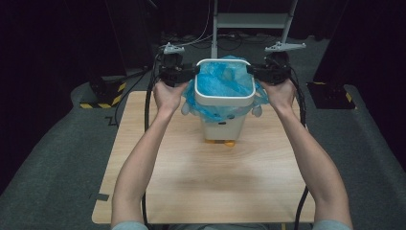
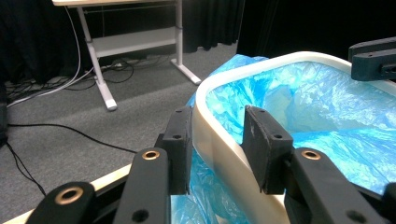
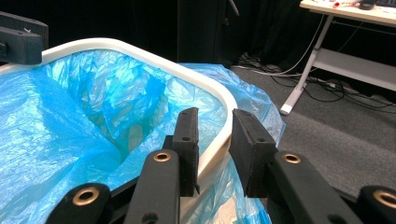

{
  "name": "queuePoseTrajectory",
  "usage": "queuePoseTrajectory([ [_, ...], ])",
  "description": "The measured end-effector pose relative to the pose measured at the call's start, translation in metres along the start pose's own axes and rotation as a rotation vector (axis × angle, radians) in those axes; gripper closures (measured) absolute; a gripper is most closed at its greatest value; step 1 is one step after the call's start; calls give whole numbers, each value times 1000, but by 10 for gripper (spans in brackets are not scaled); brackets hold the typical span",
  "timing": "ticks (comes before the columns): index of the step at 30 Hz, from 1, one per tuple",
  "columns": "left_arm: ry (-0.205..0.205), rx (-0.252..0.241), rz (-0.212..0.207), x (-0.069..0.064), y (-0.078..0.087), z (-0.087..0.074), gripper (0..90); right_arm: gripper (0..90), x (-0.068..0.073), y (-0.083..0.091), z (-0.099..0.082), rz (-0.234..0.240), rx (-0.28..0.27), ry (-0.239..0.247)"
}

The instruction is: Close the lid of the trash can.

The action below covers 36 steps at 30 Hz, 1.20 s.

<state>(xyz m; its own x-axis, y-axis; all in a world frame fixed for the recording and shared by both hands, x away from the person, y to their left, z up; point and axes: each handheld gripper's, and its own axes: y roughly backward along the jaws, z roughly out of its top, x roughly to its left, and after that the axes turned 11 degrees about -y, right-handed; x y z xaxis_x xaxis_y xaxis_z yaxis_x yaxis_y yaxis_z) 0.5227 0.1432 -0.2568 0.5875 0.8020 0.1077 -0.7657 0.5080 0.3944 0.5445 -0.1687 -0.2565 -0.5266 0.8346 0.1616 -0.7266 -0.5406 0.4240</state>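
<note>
A white bin (image 1: 223, 125) with orange feet stands at the far middle of the wooden table (image 1: 206, 187). A blue plastic bag (image 1: 222, 81) lines it and spills over the sides under a white rim ring (image 1: 225, 99). My left gripper (image 1: 195, 70) straddles the ring's left side; in the left gripper view the ring (image 2: 224, 135) passes between the jaws of the gripper (image 2: 218, 116) with a thin gap at the outer pad. My right gripper (image 1: 250, 69) is on the opposite side, and the right gripper view has the gripper (image 3: 215, 116) with its pads tight on the ring (image 3: 212, 154). Both views look into the bag (image 2: 322, 107) (image 3: 79, 107).
Behind the table stands a white desk frame (image 1: 251, 21) with cables on the grey floor. Black stands with yellow-black tape sit at the back left (image 1: 103, 93) and back right (image 1: 330, 91). The near half of the tabletop is bare wood.
</note>
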Motion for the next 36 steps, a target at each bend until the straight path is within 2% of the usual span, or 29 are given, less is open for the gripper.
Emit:
queuePoseTrajectory([
  [8,0,5,4,-1,-1,-1,621,685,1,0,0,-2,-1,3],
  [16,25,-2,-1,3,1,-2,512,611,-3,9,1,13,-21,-16],
  [22,32,-14,4,5,8,-5,457,570,-10,18,0,13,-36,-36],
  [36,37,-26,23,10,28,-10,428,556,-20,37,-5,-6,-48,-49],
])
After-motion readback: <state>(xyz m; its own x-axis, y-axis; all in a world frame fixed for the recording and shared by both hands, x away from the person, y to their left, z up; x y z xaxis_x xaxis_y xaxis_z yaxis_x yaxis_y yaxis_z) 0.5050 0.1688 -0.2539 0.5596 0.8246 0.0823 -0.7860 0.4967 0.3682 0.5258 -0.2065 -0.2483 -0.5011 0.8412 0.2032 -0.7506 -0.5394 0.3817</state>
